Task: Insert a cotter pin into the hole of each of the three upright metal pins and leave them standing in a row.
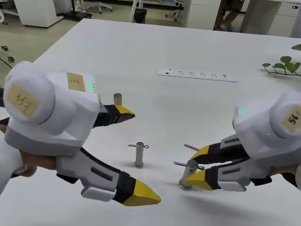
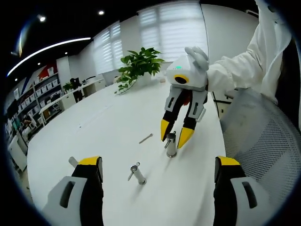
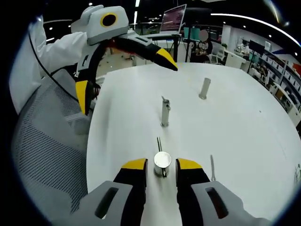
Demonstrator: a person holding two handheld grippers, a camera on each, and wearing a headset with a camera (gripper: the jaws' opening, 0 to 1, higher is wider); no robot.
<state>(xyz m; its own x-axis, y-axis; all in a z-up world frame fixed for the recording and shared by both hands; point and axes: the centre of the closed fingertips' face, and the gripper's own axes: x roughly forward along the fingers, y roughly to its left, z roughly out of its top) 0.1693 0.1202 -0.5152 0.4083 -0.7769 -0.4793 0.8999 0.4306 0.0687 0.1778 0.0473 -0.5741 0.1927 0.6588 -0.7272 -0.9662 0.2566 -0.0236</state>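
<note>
Left gripper (image 1: 136,155), right gripper (image 1: 195,167): white shells, yellow-tipped black jaws; white sleeves (image 2: 235,70).

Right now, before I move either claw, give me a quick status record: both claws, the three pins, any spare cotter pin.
left claw: open, empty
right claw: around near pin, grip unclear
near pin: cotter pin in
middle pin: upright, its cotter pin in
far pin: upright, no cotter pin seen
loose cotter pin: on table beside right claw
</note>
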